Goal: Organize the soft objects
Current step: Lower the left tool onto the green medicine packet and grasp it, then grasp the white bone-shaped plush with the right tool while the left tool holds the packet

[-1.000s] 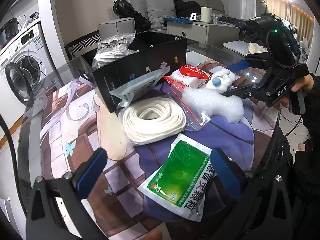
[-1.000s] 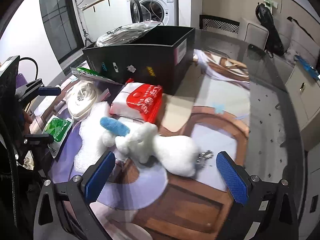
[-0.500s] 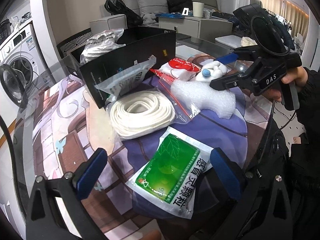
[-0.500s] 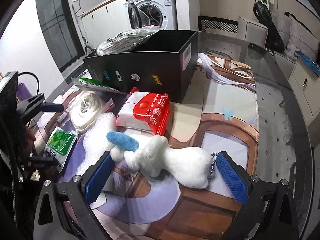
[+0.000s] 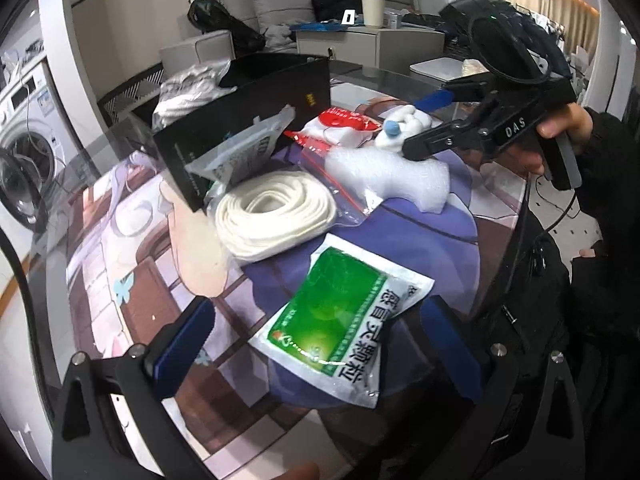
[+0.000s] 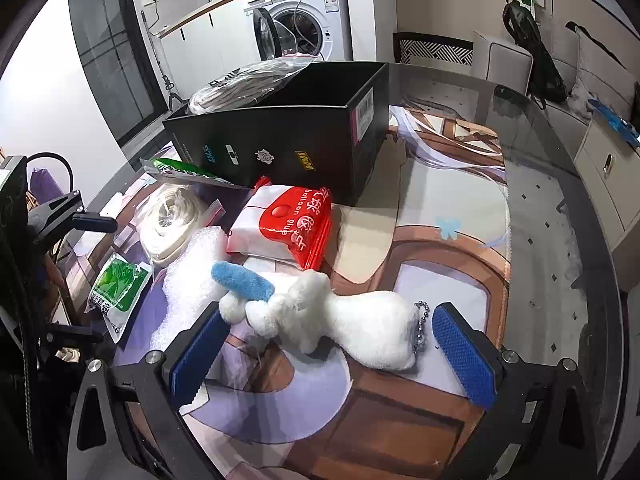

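Note:
A white plush toy (image 6: 352, 324) with a blue part lies on the table, between the open jaws of my right gripper (image 6: 332, 348), which sits low around it without pinching. A green-and-white sachet (image 5: 340, 320) lies between the open jaws of my left gripper (image 5: 316, 344). Beyond it lie a bagged white cord coil (image 5: 272, 208), white bubble foam (image 5: 392, 176), and a red-and-white packet (image 6: 292, 228). A black box (image 6: 296, 128) holds a bagged item (image 6: 244, 84). The right gripper shows in the left wrist view (image 5: 424, 124).
The round glass table (image 6: 560, 184) has a printed mat under it. A clear pouch (image 5: 240, 156) leans on the box. A washing machine (image 6: 304, 20), chairs and a cabinet stand beyond the table. The table edge is near on the right.
My right gripper has moved forward and down, so the plush toy now lies between its jaws. My left gripper has come closer to the green sachet.

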`<state>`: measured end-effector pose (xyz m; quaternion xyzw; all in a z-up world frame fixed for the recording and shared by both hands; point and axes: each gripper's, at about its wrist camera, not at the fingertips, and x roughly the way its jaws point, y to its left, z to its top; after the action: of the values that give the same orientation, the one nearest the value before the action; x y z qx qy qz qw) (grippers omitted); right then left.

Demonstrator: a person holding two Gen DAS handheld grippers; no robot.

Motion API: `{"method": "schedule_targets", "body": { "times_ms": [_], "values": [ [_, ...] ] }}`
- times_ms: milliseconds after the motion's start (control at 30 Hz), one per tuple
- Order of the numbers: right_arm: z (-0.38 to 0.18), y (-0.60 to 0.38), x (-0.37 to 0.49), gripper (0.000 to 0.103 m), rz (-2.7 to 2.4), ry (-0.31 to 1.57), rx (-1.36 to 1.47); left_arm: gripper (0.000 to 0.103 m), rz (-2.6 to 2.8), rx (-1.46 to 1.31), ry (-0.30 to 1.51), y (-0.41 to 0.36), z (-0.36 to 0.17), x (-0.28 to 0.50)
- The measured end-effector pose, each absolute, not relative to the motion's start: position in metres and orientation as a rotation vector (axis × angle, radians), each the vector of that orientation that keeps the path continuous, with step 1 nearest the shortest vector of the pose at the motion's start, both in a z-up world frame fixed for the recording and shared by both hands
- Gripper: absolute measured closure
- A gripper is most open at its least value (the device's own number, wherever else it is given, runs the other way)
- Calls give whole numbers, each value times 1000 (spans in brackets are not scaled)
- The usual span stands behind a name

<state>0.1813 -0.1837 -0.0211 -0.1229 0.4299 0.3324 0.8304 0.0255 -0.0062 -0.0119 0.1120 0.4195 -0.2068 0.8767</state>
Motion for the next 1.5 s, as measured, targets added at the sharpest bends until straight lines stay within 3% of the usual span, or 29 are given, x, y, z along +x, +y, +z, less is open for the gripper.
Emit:
{"method": "schedule_targets", "body": {
  "times_ms": [300,467,633,1500],
  "values": [
    [-21,-183,178,0,700,908,-267,1,-415,174,912,-7,-24,37],
    [-21,-182,178,0,702,906,-266,19,-445,188,879,-13,-21,31],
    [-22,-179,178,0,697,903,-275,52,-482,205,852,-19,-16,25],
    [-22,-178,178,0,667,899,-295,57,-508,97,801,-2,5,28]
  ]
}}
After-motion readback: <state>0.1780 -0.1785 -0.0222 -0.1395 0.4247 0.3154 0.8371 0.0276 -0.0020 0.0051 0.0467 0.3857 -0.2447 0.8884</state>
